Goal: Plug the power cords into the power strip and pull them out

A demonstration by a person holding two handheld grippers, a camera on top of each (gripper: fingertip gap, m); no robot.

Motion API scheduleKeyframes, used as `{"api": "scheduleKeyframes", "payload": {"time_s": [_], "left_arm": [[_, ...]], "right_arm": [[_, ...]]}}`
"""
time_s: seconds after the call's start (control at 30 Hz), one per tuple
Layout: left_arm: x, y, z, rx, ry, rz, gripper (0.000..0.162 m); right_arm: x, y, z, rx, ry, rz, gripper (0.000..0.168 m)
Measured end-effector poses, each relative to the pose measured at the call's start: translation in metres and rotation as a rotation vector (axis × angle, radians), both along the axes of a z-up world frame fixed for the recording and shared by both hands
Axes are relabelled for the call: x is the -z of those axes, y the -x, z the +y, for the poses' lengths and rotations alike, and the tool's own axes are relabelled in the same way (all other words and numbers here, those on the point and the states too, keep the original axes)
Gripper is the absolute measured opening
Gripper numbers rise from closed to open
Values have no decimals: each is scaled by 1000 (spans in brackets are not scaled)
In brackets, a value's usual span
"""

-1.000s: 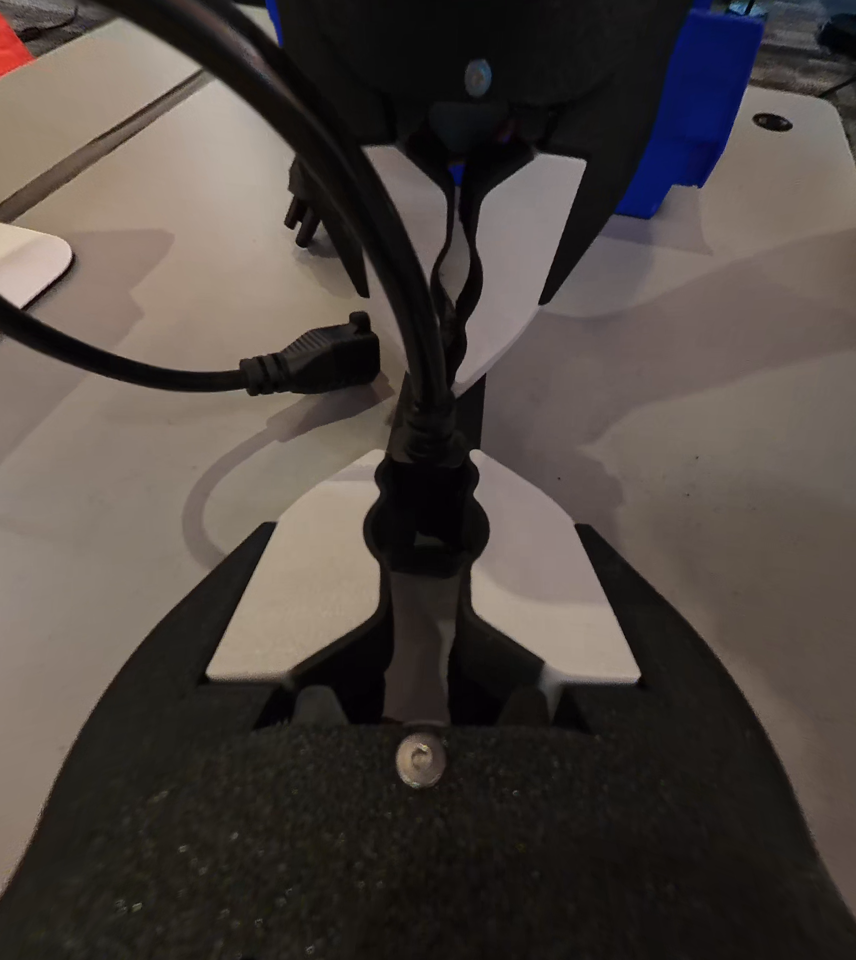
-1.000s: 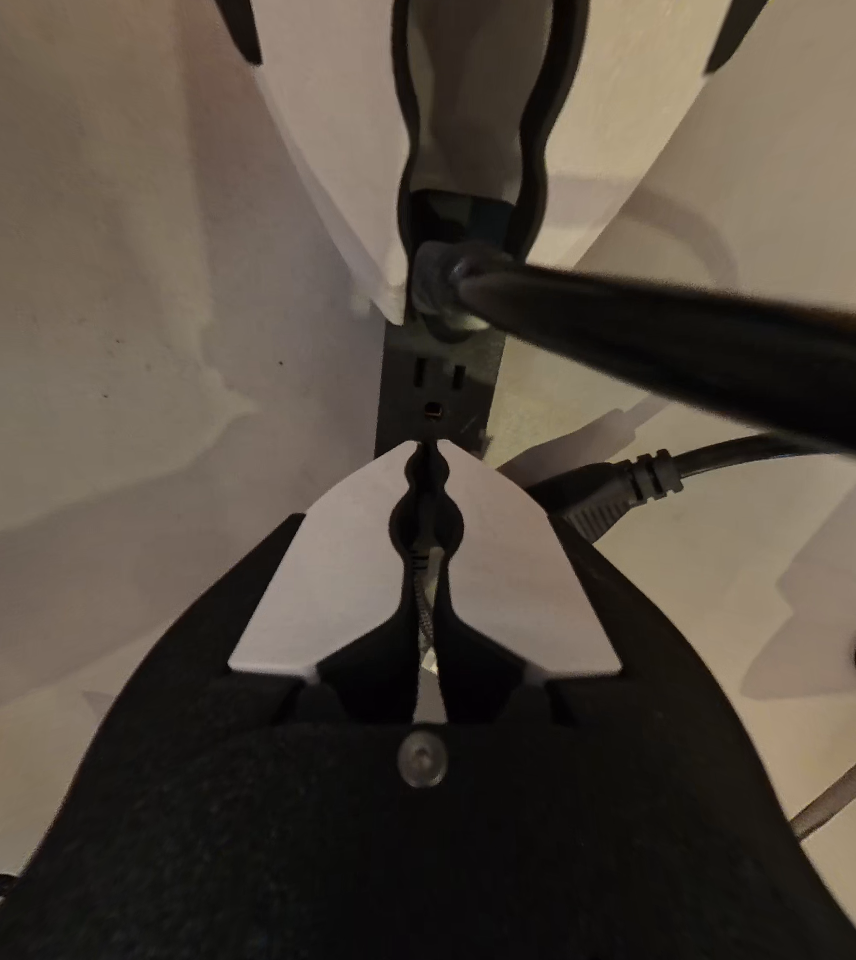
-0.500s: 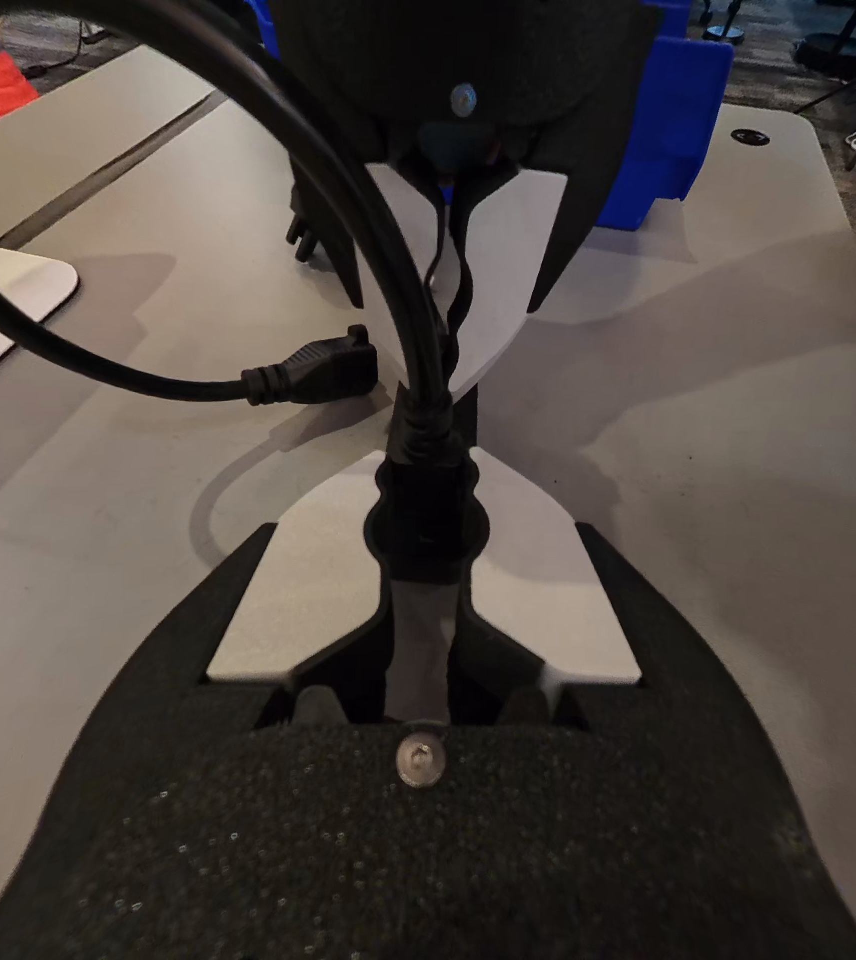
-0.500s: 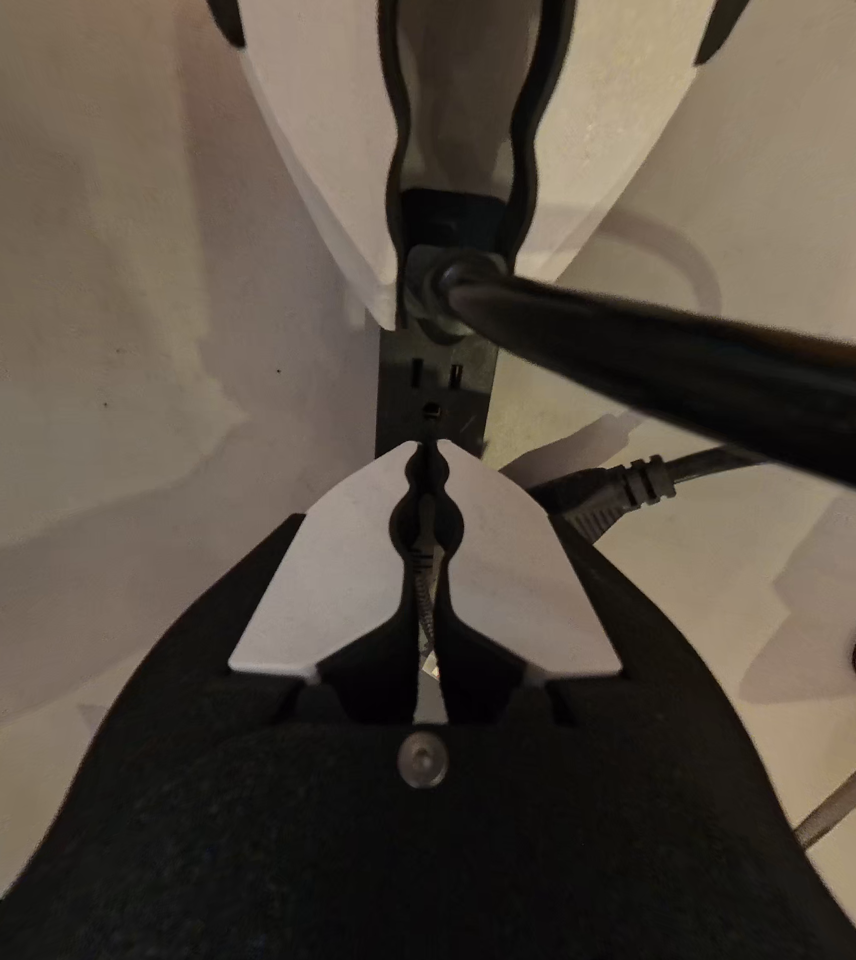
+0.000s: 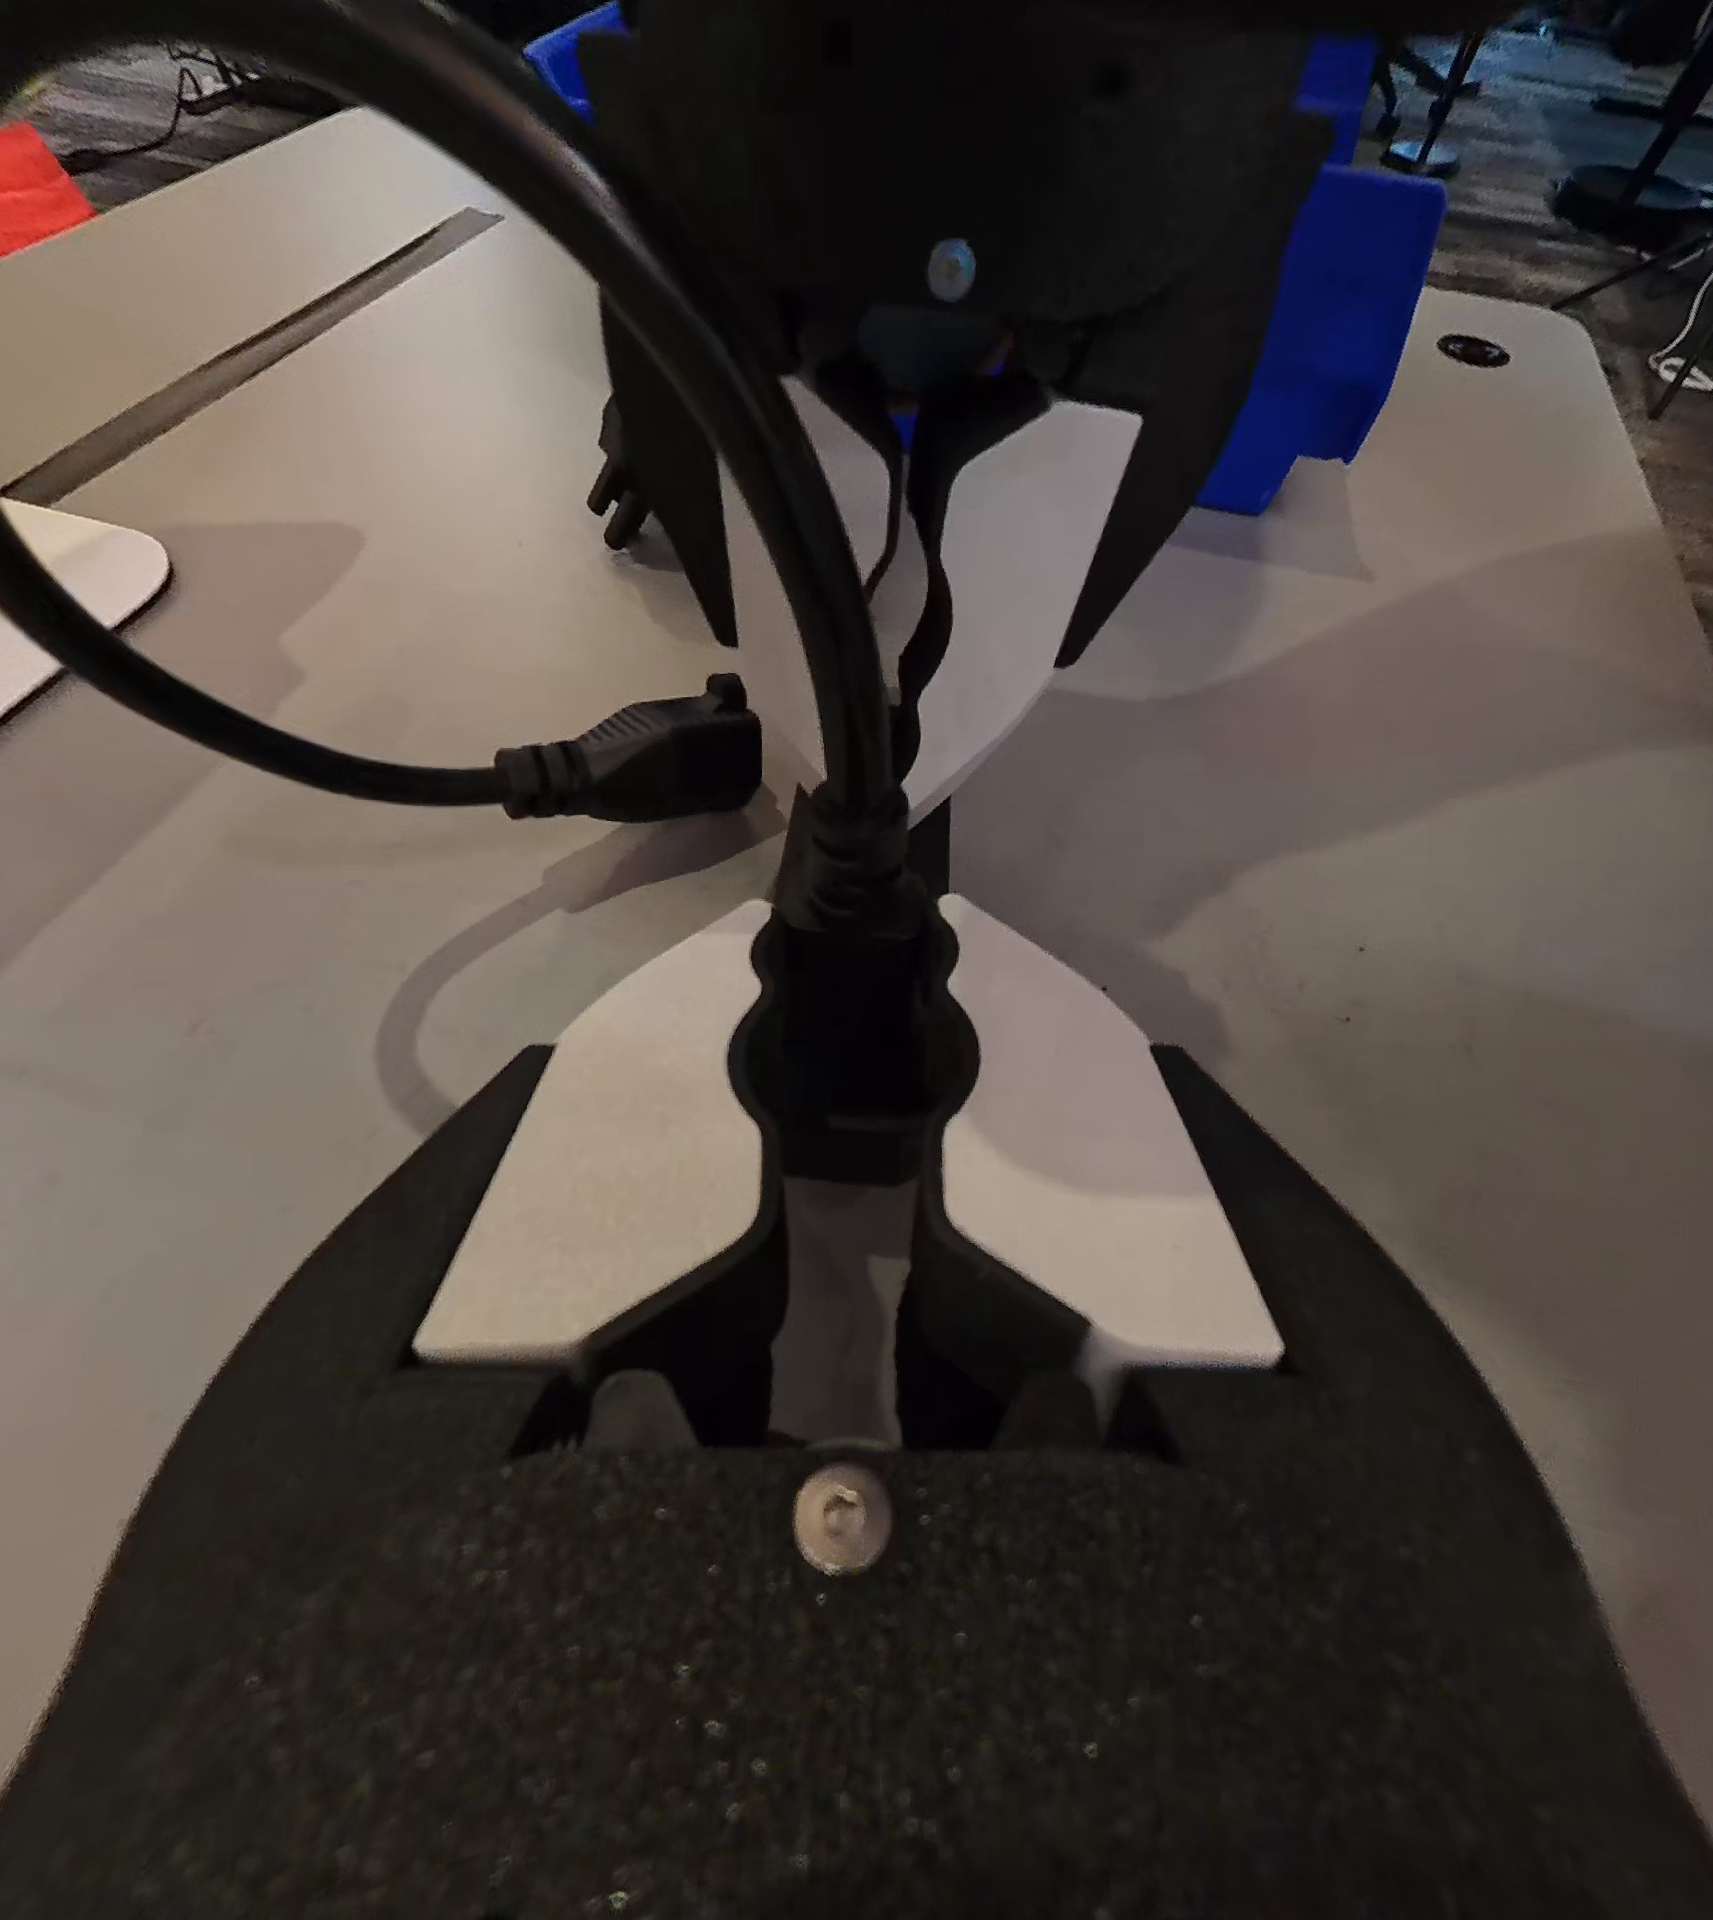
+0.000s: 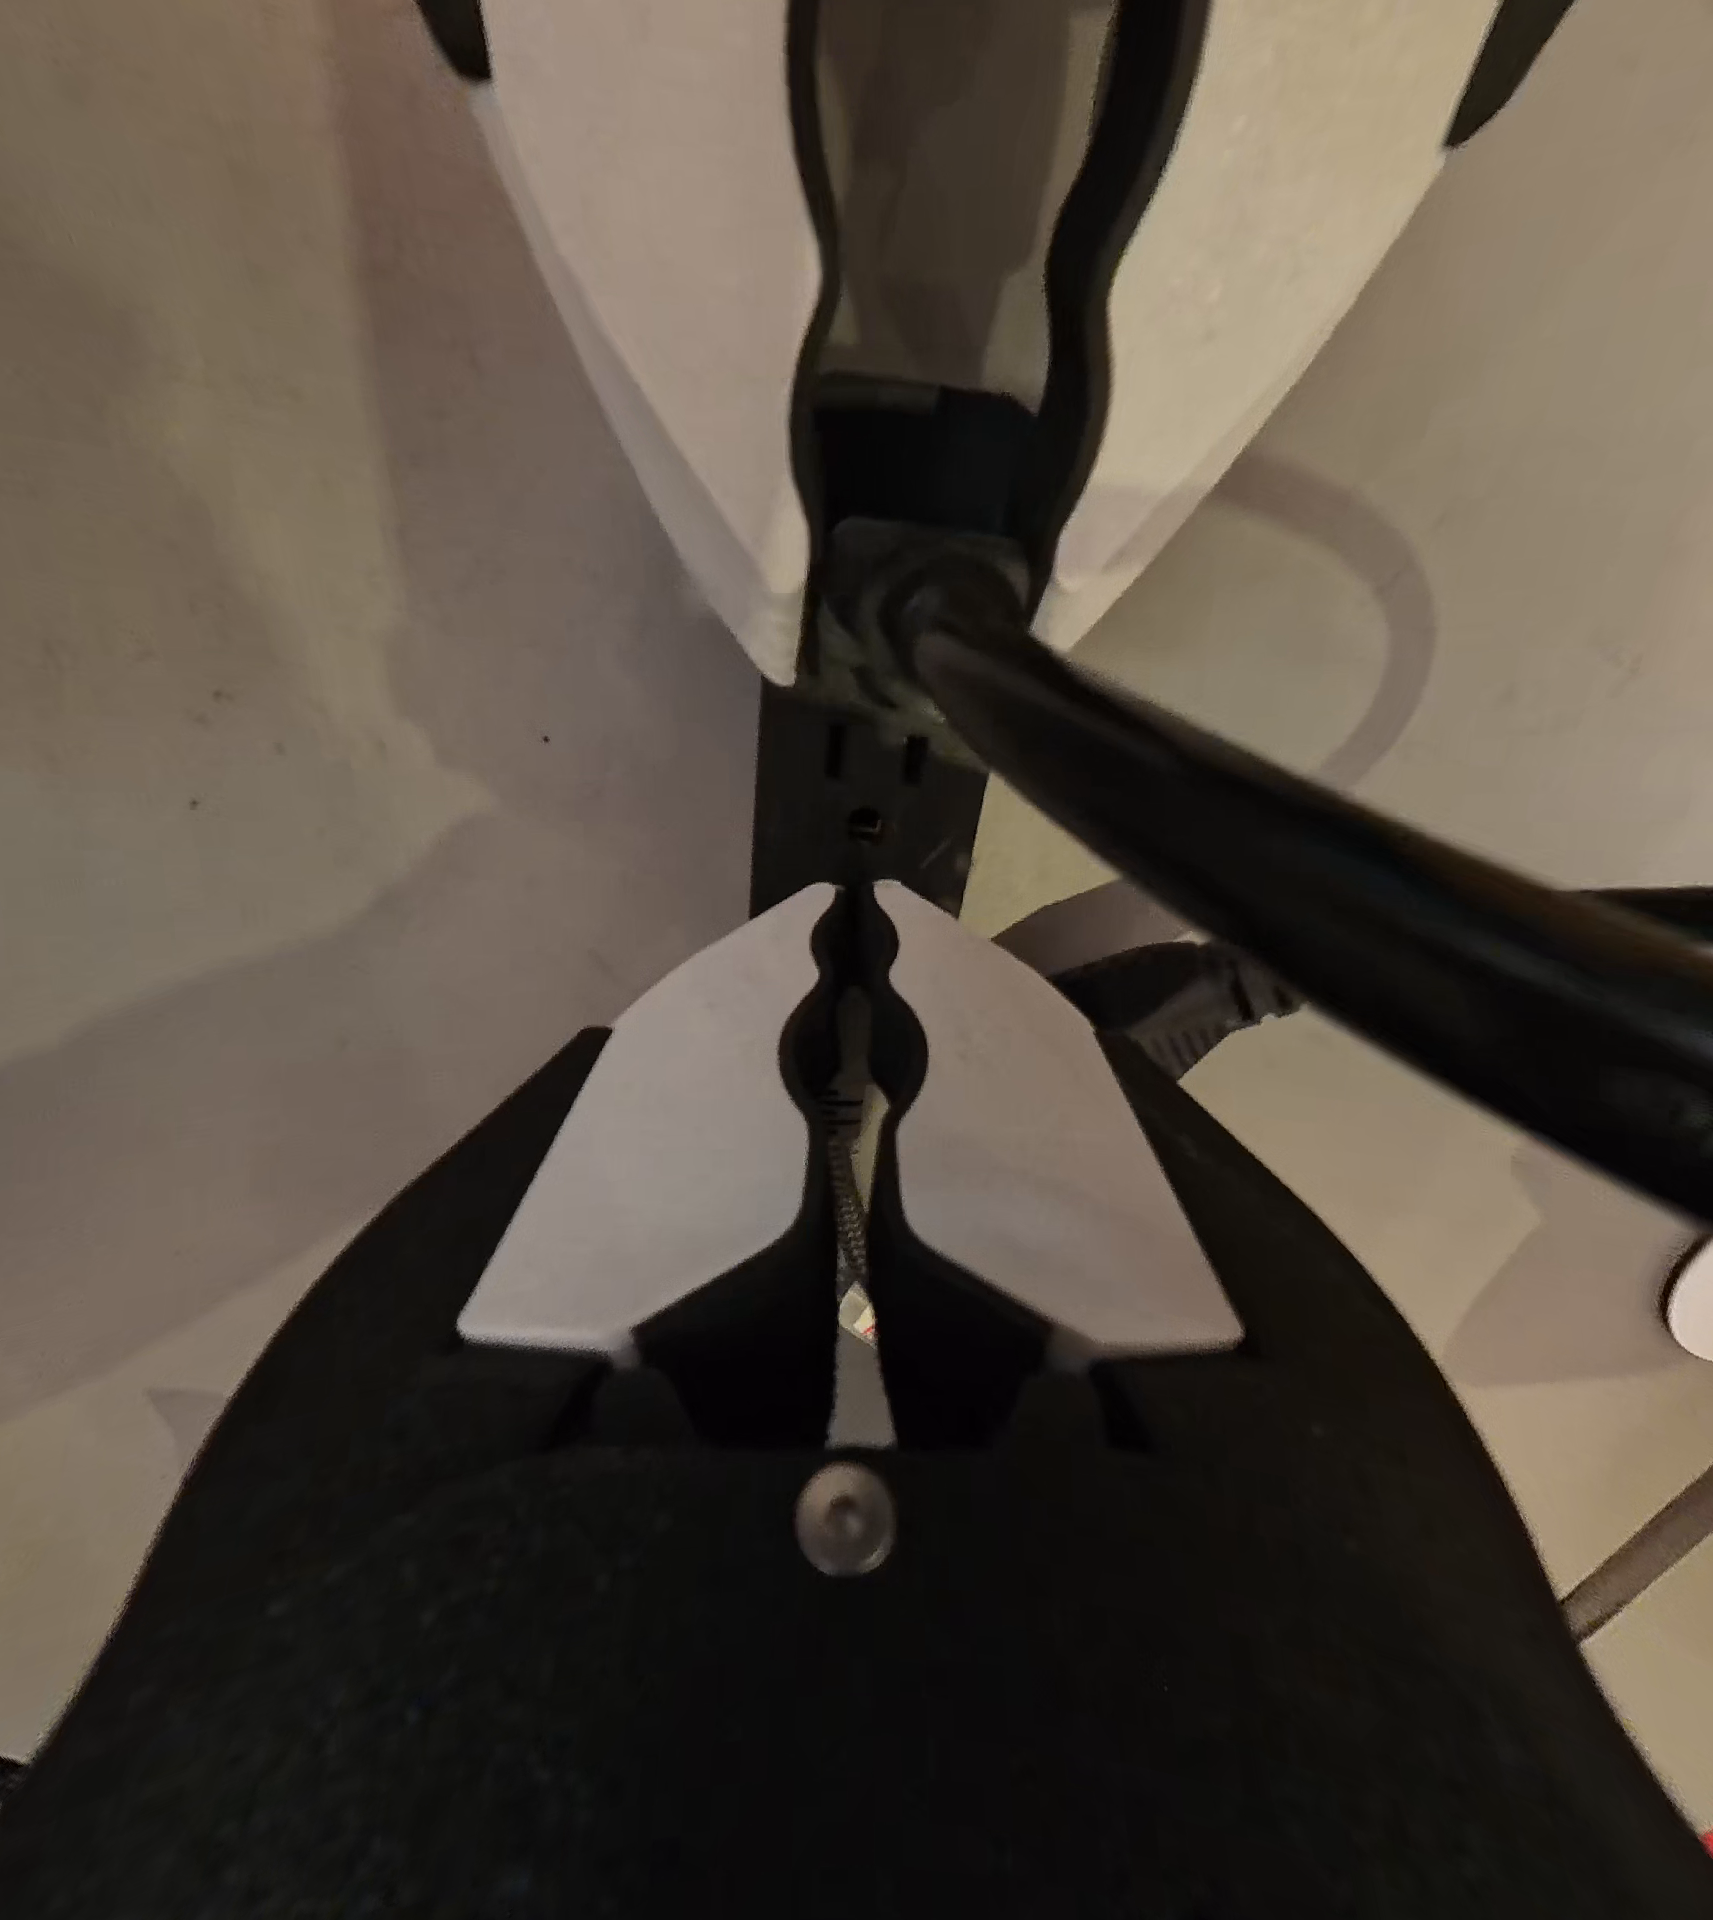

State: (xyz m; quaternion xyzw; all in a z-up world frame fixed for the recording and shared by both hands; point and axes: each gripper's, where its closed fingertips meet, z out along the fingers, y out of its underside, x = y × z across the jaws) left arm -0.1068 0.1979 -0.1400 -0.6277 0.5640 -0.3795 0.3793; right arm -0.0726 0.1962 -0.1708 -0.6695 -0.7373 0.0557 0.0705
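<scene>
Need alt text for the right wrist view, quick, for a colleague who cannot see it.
The right gripper is shut on the power strip's thin braided cable, facing the left gripper, which clamps a black plug over the black power strip. One empty outlet shows between them.

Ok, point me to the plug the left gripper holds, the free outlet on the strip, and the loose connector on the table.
plug (image 5: 847, 1039): left wrist view, body between fingers.
free outlet (image 6: 871, 774): right wrist view, slotted face.
loose connector (image 5: 665, 743): left wrist view, ribbed body.

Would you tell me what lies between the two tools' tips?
In the right wrist view, a bare outlet of the power strip lies between right tool and left tool.
</scene>
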Motion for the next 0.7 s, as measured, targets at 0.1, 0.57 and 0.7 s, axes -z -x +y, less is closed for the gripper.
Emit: {"api": "scheduleKeyframes", "payload": {"time_s": [0.1,0.57,0.7], "left_arm": [[10,4,2,21,-68,62,22],[15,12,9,50,-106,90,26],[15,11,9,42,-126,94,26]], "right_arm": [[2,1,0,18,2,21,1],[-34,25,14,666,-247,500,12],[-23,14,-15,827,-301,565,10]]}}
